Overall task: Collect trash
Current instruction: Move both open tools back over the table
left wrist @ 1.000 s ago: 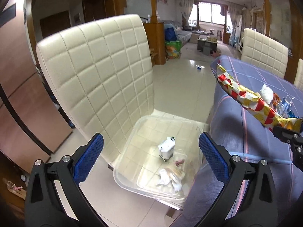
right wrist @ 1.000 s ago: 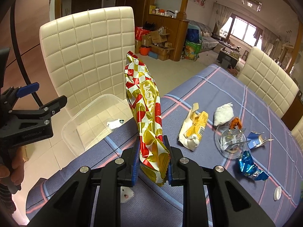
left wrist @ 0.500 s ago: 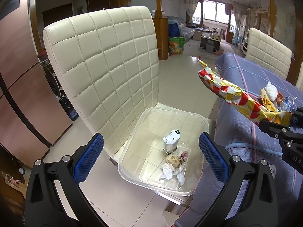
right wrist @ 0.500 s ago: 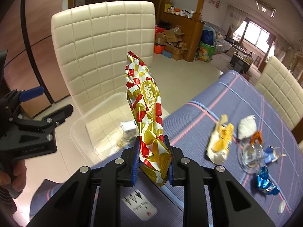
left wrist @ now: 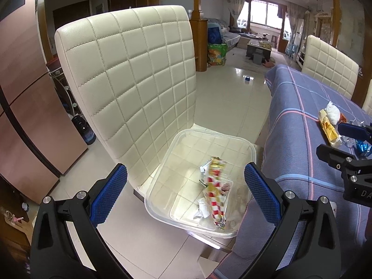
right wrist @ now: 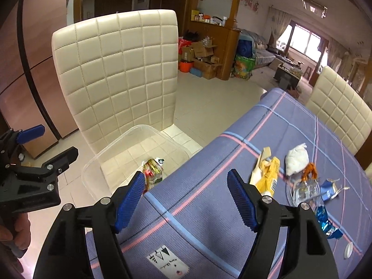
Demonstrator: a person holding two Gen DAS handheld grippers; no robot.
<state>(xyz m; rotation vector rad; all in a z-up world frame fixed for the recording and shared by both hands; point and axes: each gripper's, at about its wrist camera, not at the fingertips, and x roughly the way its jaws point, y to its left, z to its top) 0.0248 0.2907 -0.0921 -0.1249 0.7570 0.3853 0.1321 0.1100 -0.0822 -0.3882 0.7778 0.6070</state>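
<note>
A clear plastic bin (left wrist: 252, 150) stands on a cream chair seat; it also shows in the right wrist view (right wrist: 97, 160). A red and gold snack bag (left wrist: 215, 193) lies in it with crumpled paper and a small carton; the bag's end shows in the right wrist view (right wrist: 152, 171). My left gripper (left wrist: 186, 188) is open and empty above the bin. My right gripper (right wrist: 186, 195) is open and empty over the table's edge, right of the bin. On the blue tablecloth (right wrist: 209, 209) lie a yellow wrapper (right wrist: 267, 174), a white wad (right wrist: 297, 159), a clear cup (right wrist: 304, 191) and blue wrappers (right wrist: 325, 219).
The cream quilted chair back (left wrist: 134, 74) rises behind the bin. Another cream chair (right wrist: 339, 107) stands across the table. A white label (right wrist: 167, 264) and a small white cap (right wrist: 348, 253) lie on the cloth. Tiled floor lies to the left.
My right gripper has opened and let go of the red and gold snack bag, which now lies in the bin. The left gripper stays open over the bin.
</note>
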